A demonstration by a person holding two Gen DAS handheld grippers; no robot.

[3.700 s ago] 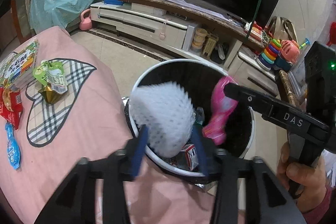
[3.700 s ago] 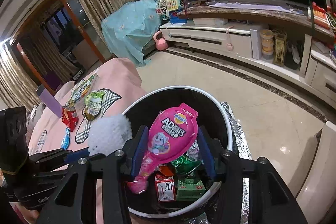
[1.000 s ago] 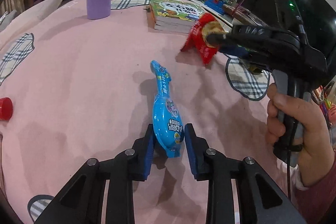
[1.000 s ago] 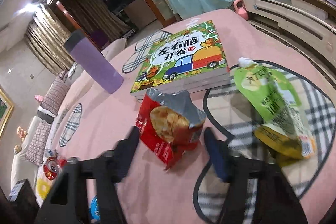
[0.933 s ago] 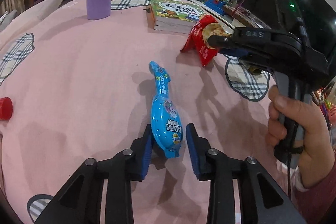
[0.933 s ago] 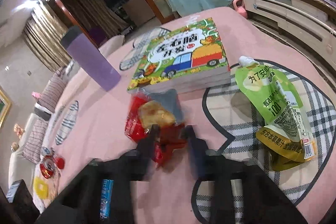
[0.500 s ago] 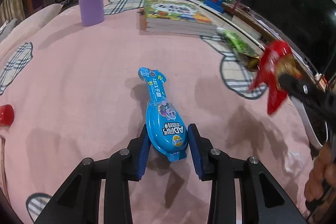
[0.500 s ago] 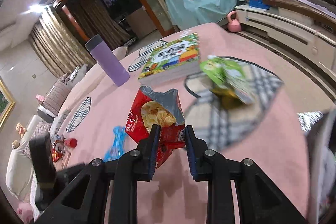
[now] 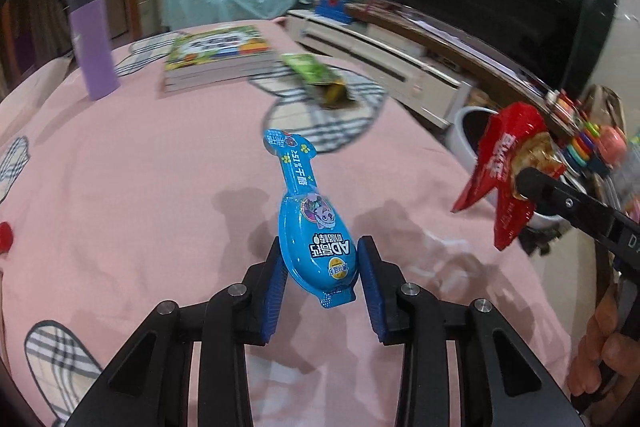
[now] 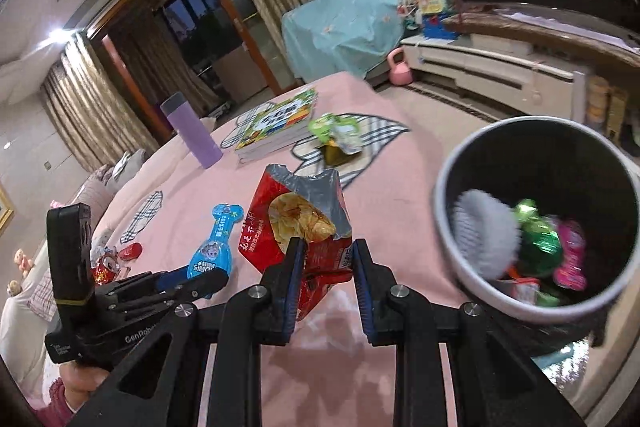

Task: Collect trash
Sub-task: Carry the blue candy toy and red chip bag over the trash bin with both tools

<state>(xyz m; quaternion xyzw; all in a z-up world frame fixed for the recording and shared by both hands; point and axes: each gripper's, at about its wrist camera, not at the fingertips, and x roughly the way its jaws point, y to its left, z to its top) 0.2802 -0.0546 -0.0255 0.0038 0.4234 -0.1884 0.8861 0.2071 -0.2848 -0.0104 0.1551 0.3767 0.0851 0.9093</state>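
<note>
From the left wrist, the left gripper [image 9: 320, 269] pinches the bulbous end of a blue, spoon-shaped plastic snack pack [image 9: 310, 227] above the pink tablecloth [image 9: 140, 187]; it looks light and glossy, so holding its widest part seems safest. From the right wrist, the right gripper [image 10: 326, 267] clamps the crumpled lower edge of a torn red foil crisp bag [image 10: 298, 223], probably featherlight and floppy, near the white-rimmed black bin [image 10: 452, 247].

left claw [image 9: 320, 269]: clamped, raised | right claw [image 10: 326, 263]: clamped, raised
</note>
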